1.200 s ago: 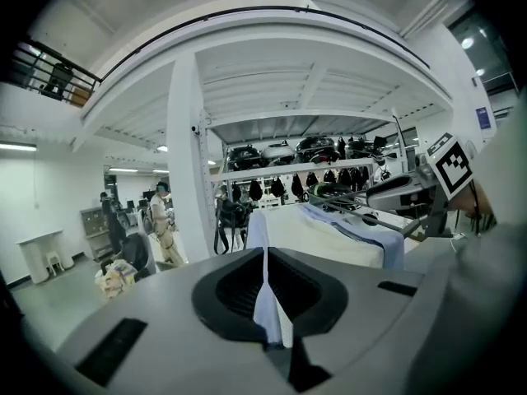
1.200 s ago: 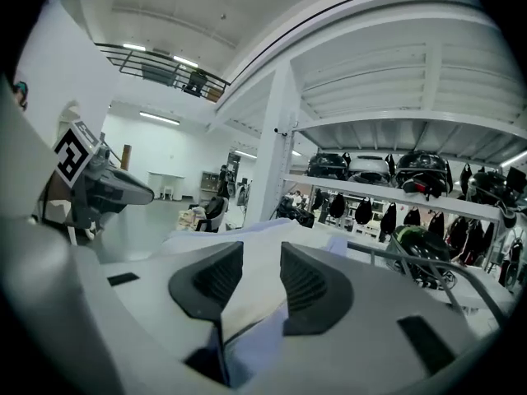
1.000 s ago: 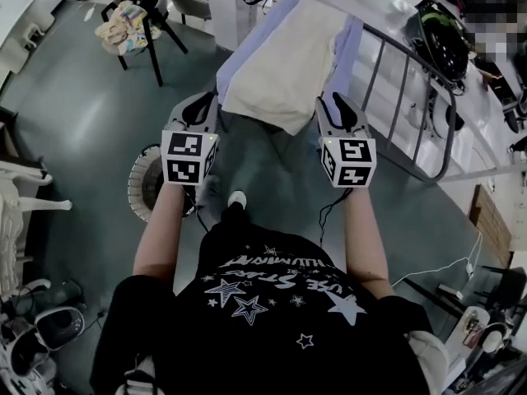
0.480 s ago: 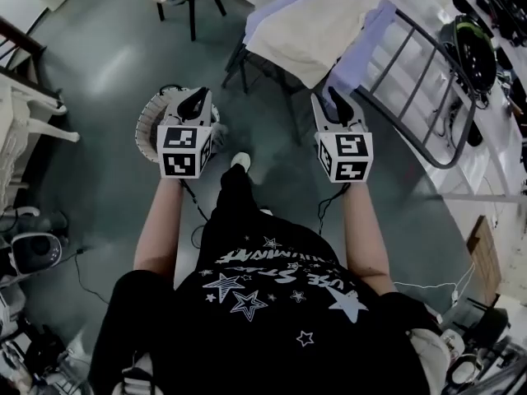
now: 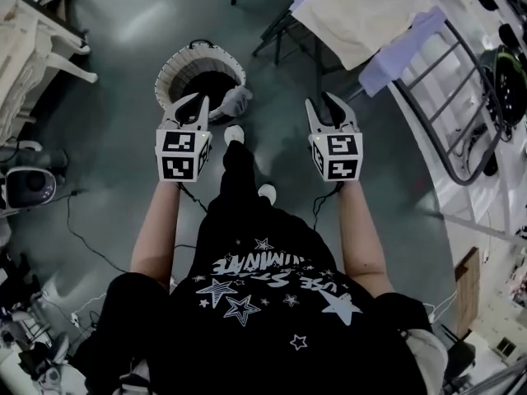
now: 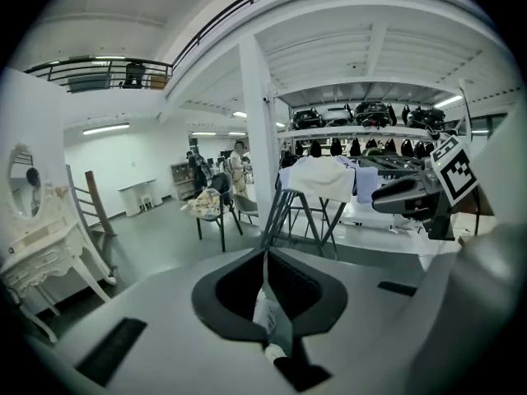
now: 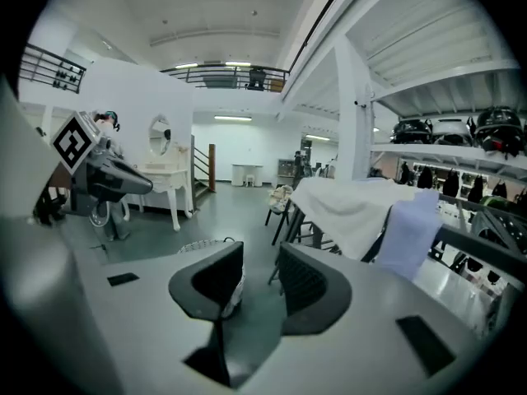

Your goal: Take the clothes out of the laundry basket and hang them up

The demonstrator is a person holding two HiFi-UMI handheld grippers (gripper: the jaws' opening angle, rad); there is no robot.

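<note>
Left gripper (image 5: 193,104), jaws pressed together with only a hairline slit between the pads, as the left gripper view (image 6: 265,257) confirms; nothing can be made out pinched in them. Right gripper (image 5: 321,105), jaws standing apart and empty, with bare floor showing through the gap in the right gripper view (image 7: 259,257).

Step in hand, as judged: the reach toward the round white woven laundry basket (image 5: 169,72) to fetch a garment. The basket stands on the grey floor just ahead of the left gripper's tips. A crumpled grey garment (image 5: 235,101) lies over the basket's near rim, between the two grippers and nearer the left one. The dark interior does not show what else lies within. A cream cloth (image 5: 362,11) and a lavender cloth (image 5: 403,52) already lie over the metal-rail drying rack (image 5: 449,97) at upper right, well apart from the basket.

Next move, as judged: one gripper must descend to the grey garment. The right one is ready to close on a fold; the left one would first have to spread its jaws. A pinch on a raised fold should lift the cloth clear of the rim.

Pose: both forearms extend forward, roughly parallel; each gripper points ahead and somewhat downward, marker cube uppermost, above the floor on either side of the person's leading leg.
</note>
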